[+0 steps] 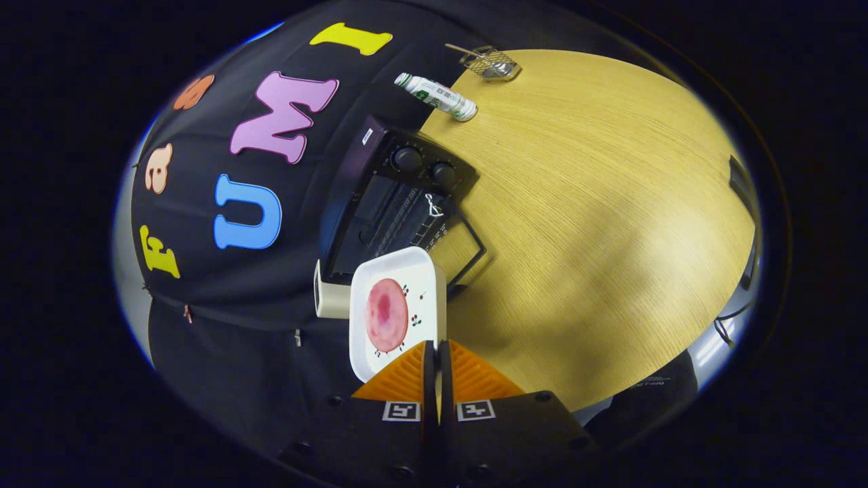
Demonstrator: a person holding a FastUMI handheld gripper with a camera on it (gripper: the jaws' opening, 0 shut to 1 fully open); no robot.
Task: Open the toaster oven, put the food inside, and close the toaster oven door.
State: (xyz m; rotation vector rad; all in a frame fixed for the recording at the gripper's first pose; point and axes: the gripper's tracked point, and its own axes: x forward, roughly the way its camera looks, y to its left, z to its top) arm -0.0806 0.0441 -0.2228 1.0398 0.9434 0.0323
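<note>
Your gripper (437,356) held the white plate (397,271) by its near rim, fingers pinched nearly together on it. The round pink food (386,315) lay on the plate. Directly beyond the plate stood the toaster oven (400,203), door (468,251) dropped open toward you, cavity facing the plate's long axis.

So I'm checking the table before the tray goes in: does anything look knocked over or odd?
Yes: the bottle lies on its side on the table beyond the toaster oven, whose door is open. The tool is shut on the edge of the white tray, with the food still on it.
</note>
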